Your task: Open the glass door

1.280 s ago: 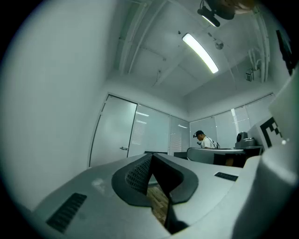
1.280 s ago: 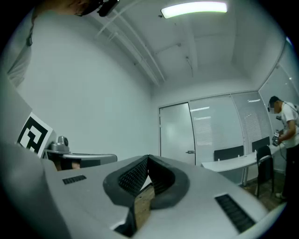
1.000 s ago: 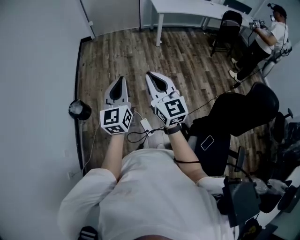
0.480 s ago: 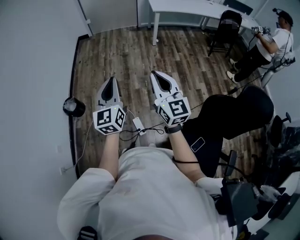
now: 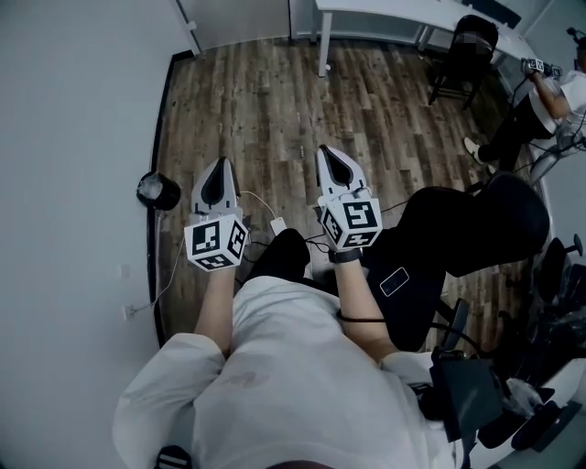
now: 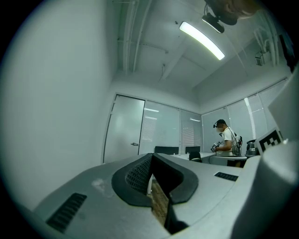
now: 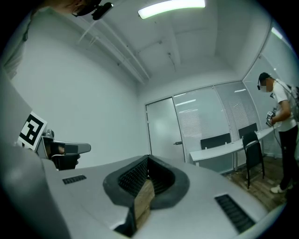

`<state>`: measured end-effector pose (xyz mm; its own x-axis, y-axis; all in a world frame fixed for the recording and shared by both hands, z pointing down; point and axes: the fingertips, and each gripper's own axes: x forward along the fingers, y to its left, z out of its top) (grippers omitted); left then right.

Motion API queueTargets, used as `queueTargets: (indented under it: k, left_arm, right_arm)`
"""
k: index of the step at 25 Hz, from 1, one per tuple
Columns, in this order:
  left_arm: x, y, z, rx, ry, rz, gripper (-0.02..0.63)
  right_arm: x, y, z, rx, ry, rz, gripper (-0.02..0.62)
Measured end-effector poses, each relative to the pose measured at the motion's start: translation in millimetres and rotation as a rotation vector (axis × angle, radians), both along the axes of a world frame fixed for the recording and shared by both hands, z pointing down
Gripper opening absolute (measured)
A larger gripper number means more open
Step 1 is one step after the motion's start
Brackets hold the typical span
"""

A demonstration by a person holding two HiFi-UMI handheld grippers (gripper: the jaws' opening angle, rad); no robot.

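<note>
The frosted glass door (image 6: pixel 125 128) stands closed at the far end of the room, with a small lever handle (image 6: pixel 134 144) on its right side. In the right gripper view the door (image 7: pixel 163 128) and its handle (image 7: pixel 178 143) show the same, far off. My left gripper (image 5: pixel 220 168) and right gripper (image 5: pixel 335 157) are held side by side over the wood floor and point toward the door end. Both are shut with nothing in them: the left gripper (image 6: pixel 152 162) and the right gripper (image 7: pixel 146 163) show their pads closed together.
A white wall runs close on the left, with a round black object (image 5: pixel 157 190) on the floor beside it. Cables and a white adapter (image 5: pixel 277 225) lie underfoot. A black office chair (image 5: pixel 476 229) is close on the right. Farther off are a white table (image 5: pixel 412 16), a black chair (image 5: pixel 467 50) and a person (image 5: pixel 549 92).
The right gripper has swung to point straighter ahead and sits lower in the frame. The left has shifted slightly. A dark trouser leg now shows beneath them. Both stay shut.
</note>
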<state>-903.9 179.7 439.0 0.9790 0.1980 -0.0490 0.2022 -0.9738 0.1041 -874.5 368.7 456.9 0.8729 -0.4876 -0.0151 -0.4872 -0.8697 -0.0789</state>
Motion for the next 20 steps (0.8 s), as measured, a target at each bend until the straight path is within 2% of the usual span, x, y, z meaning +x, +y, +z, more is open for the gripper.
queueTargets:
  k: [5,11,16,20]
  left_arm:
    - [8.5,-11.5,9.7,-0.014,-0.022,-0.032,0.002]
    - [43.8,-25.9,16.6,-0.027,-0.021,-0.037,0.002]
    - [103.2,-31.0,33.3,-0.049,-0.017,-0.003,0.002]
    - [178.9,-29.2,50.6,-0.062,-0.02,0.057,0.002]
  right_arm:
    - [16.8,-16.6,0.4,-0.002,0.006,-0.033,0.001]
    - [54.9,-31.0,5.9,-0.009,0.005,-0.033,0.0]
    - [97.6,-48.9,18.6,-0.05,0.013,-0.037,0.0]
    - [161.2,-63.9,28.4,-0.093,0.021,-0.025,0.002]
